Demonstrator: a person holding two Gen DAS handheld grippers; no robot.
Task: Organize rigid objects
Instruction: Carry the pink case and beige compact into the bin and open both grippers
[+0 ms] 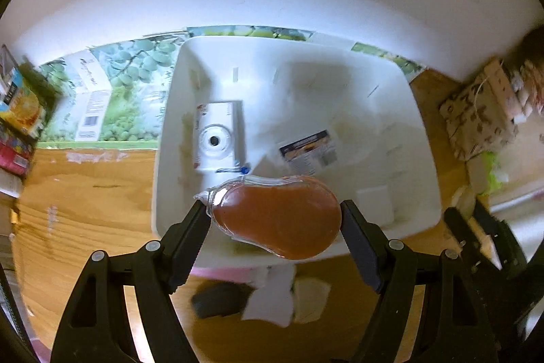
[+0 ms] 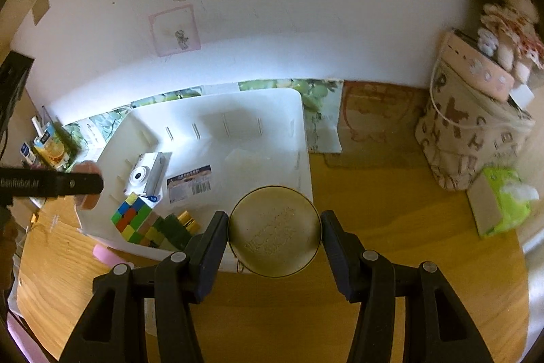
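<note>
The left gripper (image 1: 273, 216) is clamped on a pear-shaped correction tape dispenser (image 1: 277, 220) with a reddish body, holding it above the near rim of the white bin (image 1: 421, 159). The right gripper (image 2: 274, 232) is clenched around one round gold tin (image 2: 274, 231), which hangs over the bin's near right corner. Inside the bin I count one white toy camera (image 2: 146, 177), one labelled packet (image 2: 190, 184), one colour cube (image 2: 131, 217) and some smaller blocks I cannot count, all crowded at its left end. The bin's middle and right lie bare. The wooden counter (image 2: 391, 227) right of the bin is open up to a patterned bag (image 2: 469, 138).
</note>
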